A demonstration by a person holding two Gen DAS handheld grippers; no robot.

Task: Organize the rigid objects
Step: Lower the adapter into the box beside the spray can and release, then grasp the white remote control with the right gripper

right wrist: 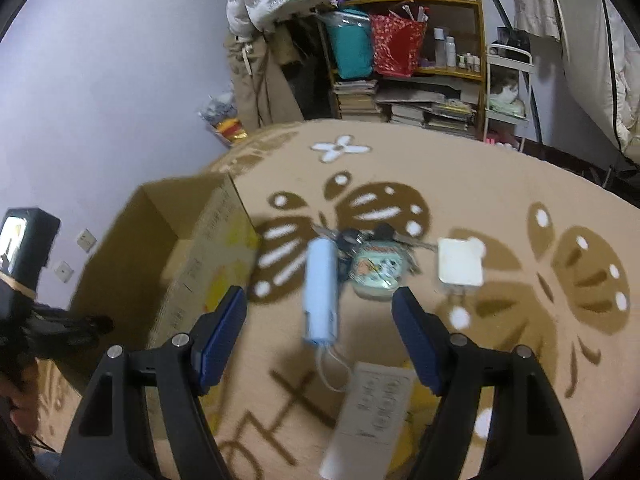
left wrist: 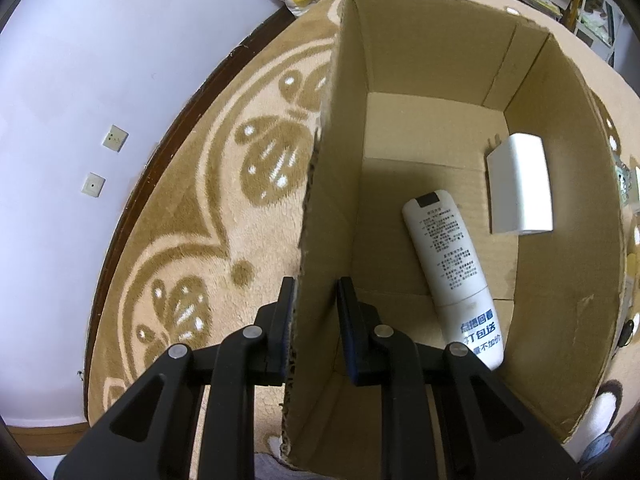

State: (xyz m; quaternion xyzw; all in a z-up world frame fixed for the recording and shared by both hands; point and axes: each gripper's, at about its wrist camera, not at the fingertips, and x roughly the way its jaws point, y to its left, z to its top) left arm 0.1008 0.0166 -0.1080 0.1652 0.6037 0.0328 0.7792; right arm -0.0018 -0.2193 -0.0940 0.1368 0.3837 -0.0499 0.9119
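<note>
A tan blanket [right wrist: 500, 200] patterned with brown butterflies is being used as the work surface, and it is being bordered by a pale lilac wall [left wrist: 100, 80] carrying two small wall plates [left wrist: 115, 138]; beyond the right gripper a cluttered shelf [right wrist: 420, 40] of books, bags and bottles is being shown at the far side of the room. The left gripper [left wrist: 316, 304] is being held low over the near edge of an open cardboard box [left wrist: 440, 60], its two fingers straddling the box's left wall, with the outer pad pressed to the cardboard and the inner pad standing a little off it, so whether the wall is being gripped cannot be told. Inside the box, ahead and to the right of that gripper, a white remote control [left wrist: 452, 276] is being kept lying on the floor, with a white charger block [left wrist: 520, 184] just beyond it against the right wall. The right gripper [right wrist: 320, 336] is being held spread wide and empty above the blanket, tilted downward. Directly ahead between its fingers a light blue cylindrical device [right wrist: 320, 292] with a cord is being seen, with a bunch of keys [right wrist: 348, 240] and a small round tin [right wrist: 378, 272] just beyond, a white adapter [right wrist: 460, 266] ahead to the right, and a second white remote [right wrist: 372, 412] lying close below.
</note>
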